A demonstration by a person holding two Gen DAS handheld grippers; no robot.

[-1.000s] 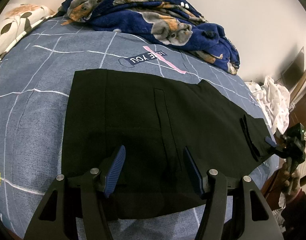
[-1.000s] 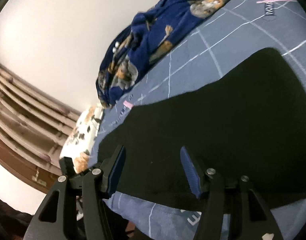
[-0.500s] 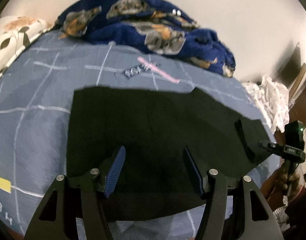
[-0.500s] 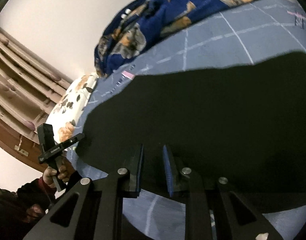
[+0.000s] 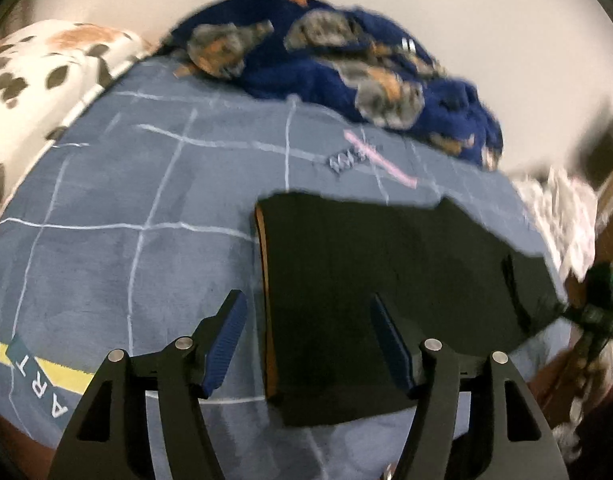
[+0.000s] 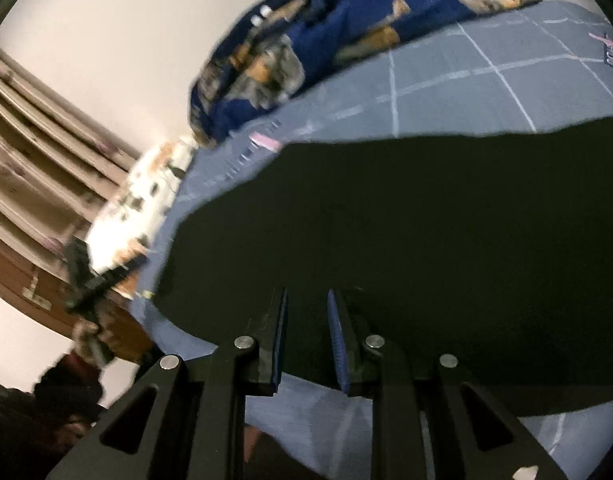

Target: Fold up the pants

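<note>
Bed (image 5: 106, 264) covered by grey-blue checked sheet, filling most of left wrist frame. Black pants (image 5: 386, 280) spread flat at centre right, orange lining seen along left edge. Navy dog-print blanket (image 5: 346, 64) heaped at upper centre. Spotted pillow (image 5: 38, 68) seen at upper left. Left tool (image 5: 308, 344) held with fingers wide apart above pants' lower left corner. Right tool (image 6: 306, 340) nearly closed, narrow gap left, over pants' (image 6: 426, 240) near edge; grip on cloth cannot be told.

Sheet lettering (image 5: 348, 160) blurred (unreadable); pants (image 6: 446, 240) cut off at right edge; blanket (image 6: 346, 28) smeared.
</note>
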